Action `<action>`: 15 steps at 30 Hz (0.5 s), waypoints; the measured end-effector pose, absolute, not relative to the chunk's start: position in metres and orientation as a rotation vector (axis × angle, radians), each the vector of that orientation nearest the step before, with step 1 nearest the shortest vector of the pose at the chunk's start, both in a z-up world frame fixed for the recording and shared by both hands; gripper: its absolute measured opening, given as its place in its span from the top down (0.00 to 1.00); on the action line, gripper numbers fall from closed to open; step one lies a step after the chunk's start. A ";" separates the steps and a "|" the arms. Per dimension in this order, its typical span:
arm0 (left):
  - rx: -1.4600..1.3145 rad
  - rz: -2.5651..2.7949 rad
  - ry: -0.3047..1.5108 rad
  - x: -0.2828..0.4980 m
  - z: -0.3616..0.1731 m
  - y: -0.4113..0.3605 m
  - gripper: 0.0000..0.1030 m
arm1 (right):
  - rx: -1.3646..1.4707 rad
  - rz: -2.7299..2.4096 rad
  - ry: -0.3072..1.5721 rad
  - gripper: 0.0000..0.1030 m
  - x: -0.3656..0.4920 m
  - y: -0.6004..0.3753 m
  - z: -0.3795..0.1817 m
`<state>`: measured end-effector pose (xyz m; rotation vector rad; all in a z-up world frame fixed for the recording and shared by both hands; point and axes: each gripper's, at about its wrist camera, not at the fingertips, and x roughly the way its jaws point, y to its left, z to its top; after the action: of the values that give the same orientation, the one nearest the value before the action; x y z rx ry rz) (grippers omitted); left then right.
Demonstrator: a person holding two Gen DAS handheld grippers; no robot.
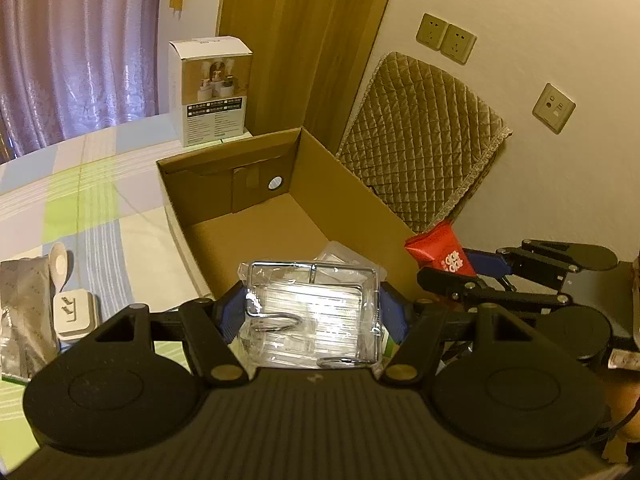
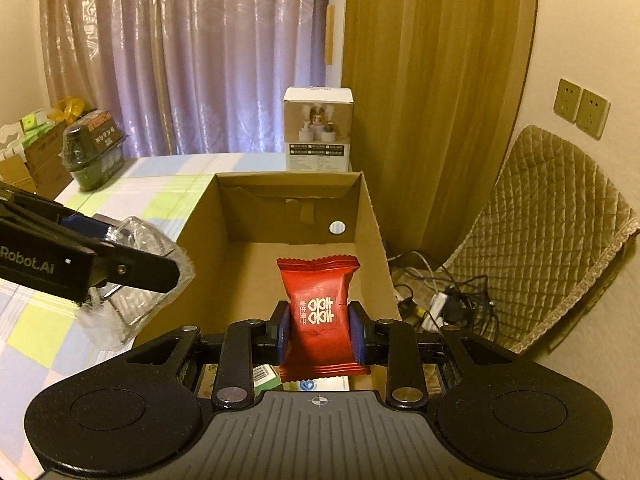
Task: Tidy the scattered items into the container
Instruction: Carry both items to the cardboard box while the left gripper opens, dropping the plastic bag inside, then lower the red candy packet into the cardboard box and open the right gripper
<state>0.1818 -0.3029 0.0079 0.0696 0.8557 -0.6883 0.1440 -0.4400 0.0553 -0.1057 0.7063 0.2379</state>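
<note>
In the left wrist view my left gripper [image 1: 312, 312] is shut on a clear plastic bag holding a chrome wire rack [image 1: 316, 300], just over the near edge of the open cardboard box [image 1: 248, 200]. Another clear packet [image 1: 336, 254] lies inside the box. My right gripper [image 2: 322, 328] is shut on a red sweet packet [image 2: 320, 300] above the cardboard box [image 2: 372, 224]. From the left wrist view that red packet [image 1: 440, 248] hangs at the box's right wall. On the checked cloth to the left lie a silver foil pouch [image 1: 20, 312], a white plug adapter [image 1: 74, 312] and a white scoop [image 1: 58, 264].
A white product box [image 2: 318, 132] stands behind the cardboard box. To the right, a quilted cushion [image 2: 552, 232] leans on the wall over tangled cables [image 2: 448, 300] on the floor. A dark wrapped container [image 2: 96, 148] sits at the cloth's far left edge, curtains behind.
</note>
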 end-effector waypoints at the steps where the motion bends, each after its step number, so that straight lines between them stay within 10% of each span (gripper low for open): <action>1: 0.069 -0.688 0.856 0.183 0.007 -0.305 0.38 | -0.106 0.239 0.707 0.68 0.146 -0.440 0.055; 6: 0.067 -0.663 0.856 0.188 0.000 -0.310 0.22 | -0.106 0.238 0.712 0.68 0.151 -0.440 0.051; 15: 0.108 -0.626 0.838 0.183 -0.005 -0.294 0.22 | -0.100 0.242 0.718 0.68 0.154 -0.441 0.046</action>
<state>0.1831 -0.2944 -0.0053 0.1077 0.8376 -0.6263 0.1535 -0.4412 0.0460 -0.1000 0.7184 0.2415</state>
